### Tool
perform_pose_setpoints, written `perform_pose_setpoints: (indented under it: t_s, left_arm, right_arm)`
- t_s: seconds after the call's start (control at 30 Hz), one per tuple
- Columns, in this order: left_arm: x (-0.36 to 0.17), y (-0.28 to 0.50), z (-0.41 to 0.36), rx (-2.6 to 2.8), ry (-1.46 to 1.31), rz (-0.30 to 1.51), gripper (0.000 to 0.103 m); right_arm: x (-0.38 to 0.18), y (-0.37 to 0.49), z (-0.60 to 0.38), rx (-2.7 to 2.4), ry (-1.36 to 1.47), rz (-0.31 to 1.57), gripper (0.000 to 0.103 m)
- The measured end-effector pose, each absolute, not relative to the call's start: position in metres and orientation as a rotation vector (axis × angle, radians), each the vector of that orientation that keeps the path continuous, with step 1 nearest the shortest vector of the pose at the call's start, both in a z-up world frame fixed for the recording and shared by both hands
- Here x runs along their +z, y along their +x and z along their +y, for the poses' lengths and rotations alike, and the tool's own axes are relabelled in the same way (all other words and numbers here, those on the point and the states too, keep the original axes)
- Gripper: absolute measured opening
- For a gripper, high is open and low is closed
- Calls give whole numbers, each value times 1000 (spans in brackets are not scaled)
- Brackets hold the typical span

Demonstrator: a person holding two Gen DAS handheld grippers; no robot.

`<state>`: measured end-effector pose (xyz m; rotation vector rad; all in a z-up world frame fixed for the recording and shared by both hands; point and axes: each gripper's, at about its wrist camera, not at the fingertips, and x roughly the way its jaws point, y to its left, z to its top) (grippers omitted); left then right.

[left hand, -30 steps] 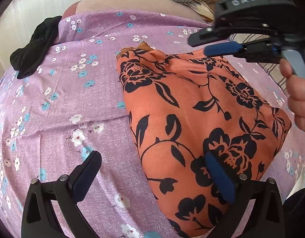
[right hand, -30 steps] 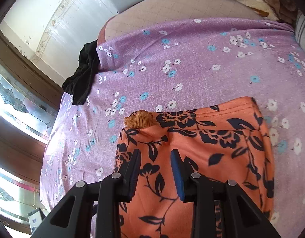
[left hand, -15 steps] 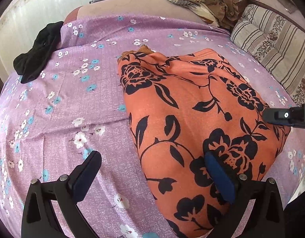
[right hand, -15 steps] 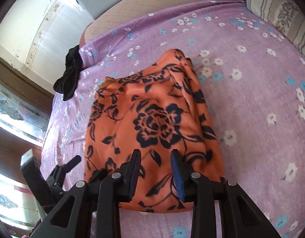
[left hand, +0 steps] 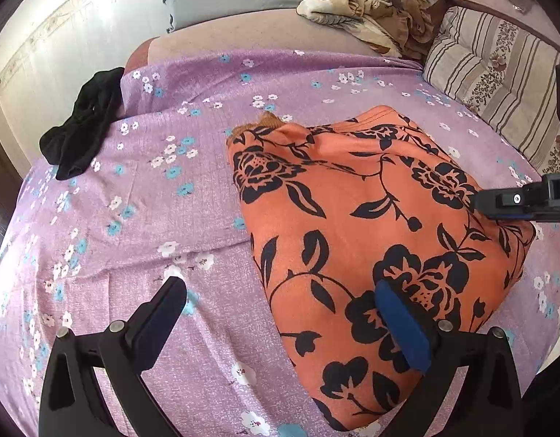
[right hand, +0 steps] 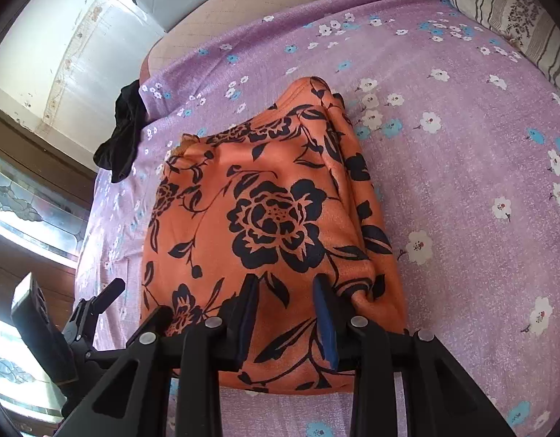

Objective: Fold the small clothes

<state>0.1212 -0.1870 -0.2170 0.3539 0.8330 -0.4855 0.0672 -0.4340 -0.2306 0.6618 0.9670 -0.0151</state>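
Note:
An orange garment with black flowers [left hand: 370,218] lies folded on the purple flowered sheet [left hand: 152,218]; it also shows in the right wrist view [right hand: 272,218]. My left gripper [left hand: 280,313] is wide open at its near left edge, the right finger over the cloth, holding nothing. My right gripper [right hand: 287,313] stands part open over the garment's near edge with nothing between its pads. Its tip shows in the left wrist view [left hand: 516,204] at the garment's right side.
A black garment [left hand: 83,123] lies at the sheet's far left corner. A striped pillow [left hand: 498,83] lies at the far right. A crumpled beige blanket [left hand: 370,0] is at the back. The left gripper shows at lower left in the right wrist view [right hand: 94,309].
My right gripper has drawn back from the garment's far end to its near right edge. The garment and my left gripper have stayed in place.

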Motion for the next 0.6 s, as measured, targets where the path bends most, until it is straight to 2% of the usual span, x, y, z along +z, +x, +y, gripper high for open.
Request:
perform_pose_setpoints:
  t_s: [0.2,0.27,0.33,0.6]
  left_arm:
    - [-202,128,-176,-467,306,809,103]
    - [-194,132,-169,-453,283,794,103]
    - [-186,136,-159,-430,260,770,103]
    - [-164,168,-112,-294,143,744,103]
  right_arm:
    - [-214,72,-447,-48,707,864,35]
    - [-214,76,-449,-64,723,853,38]
    - [-213,78,-449,-79,727,836,65]
    - [-212,93,-437,-85,707,833,66]
